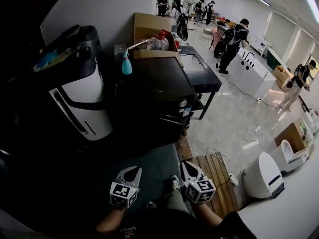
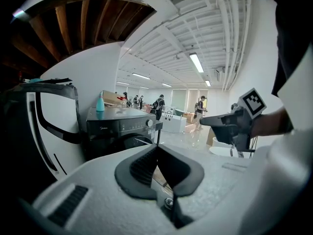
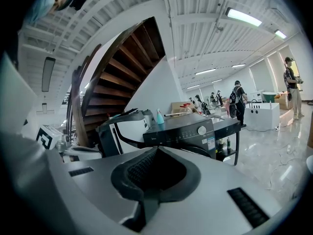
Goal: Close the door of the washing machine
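The black front-loading washing machine (image 1: 158, 86) stands ahead of me, its knob and panel facing the grippers (image 2: 122, 126) (image 3: 188, 131). Its round door (image 3: 198, 152) shows dark on the front; whether it sits flush I cannot tell. Both grippers hover low in the head view, well short of the machine. My left gripper (image 1: 131, 172) (image 2: 157, 148) is shut with nothing between its pads. My right gripper (image 1: 185, 165) (image 3: 155, 151) is also shut and empty; it shows at the right of the left gripper view (image 2: 217, 121).
A white-and-black standing appliance (image 1: 82, 93) is left of the machine. A teal spray bottle (image 1: 126, 63) stands on top of it, a cardboard box (image 1: 149, 31) behind. A black table (image 1: 202, 73) adjoins on the right. A wooden pallet (image 1: 217, 176) and white toilets (image 1: 264, 176) lie right. People stand far back.
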{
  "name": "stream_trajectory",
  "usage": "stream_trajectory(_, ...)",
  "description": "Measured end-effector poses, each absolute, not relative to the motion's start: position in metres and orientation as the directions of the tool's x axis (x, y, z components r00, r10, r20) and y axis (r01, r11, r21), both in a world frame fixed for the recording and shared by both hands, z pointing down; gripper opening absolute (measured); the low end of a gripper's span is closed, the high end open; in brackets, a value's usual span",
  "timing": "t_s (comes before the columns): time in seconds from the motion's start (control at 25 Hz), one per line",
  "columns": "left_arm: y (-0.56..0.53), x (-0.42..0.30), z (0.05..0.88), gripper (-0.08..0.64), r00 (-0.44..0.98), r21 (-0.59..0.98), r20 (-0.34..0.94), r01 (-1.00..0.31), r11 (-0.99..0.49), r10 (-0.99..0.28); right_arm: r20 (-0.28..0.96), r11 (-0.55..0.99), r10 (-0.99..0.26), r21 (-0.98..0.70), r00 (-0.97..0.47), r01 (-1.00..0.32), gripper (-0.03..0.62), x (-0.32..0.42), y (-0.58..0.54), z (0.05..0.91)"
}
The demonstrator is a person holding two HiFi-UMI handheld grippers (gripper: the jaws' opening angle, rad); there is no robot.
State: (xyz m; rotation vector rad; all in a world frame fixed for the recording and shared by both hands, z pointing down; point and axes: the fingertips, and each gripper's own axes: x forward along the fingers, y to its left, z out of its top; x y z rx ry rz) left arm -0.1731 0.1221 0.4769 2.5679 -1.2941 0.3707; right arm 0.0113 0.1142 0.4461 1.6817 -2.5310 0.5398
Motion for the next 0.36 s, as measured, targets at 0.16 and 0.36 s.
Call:
stream_trajectory(0.16,0.1203,-0.1720,0.4755,0.011,0.578,0.095,0.335,-0.807,-0.583,-0.744,0.242,0.341,-0.884,-0.251,-0.400,-0.906,-0.001,0.0140,0.1144,0.4469)
stream_trajectory(0.36,0.1186,-0.1715,0.4781,0.011,0.580,0.103,0.345,-0.805,-0.585,-0.738,0.259,0.325,-0.884,-0.258,-0.389,-0.910,-0.002,0.0178,0.1152,0.4496)
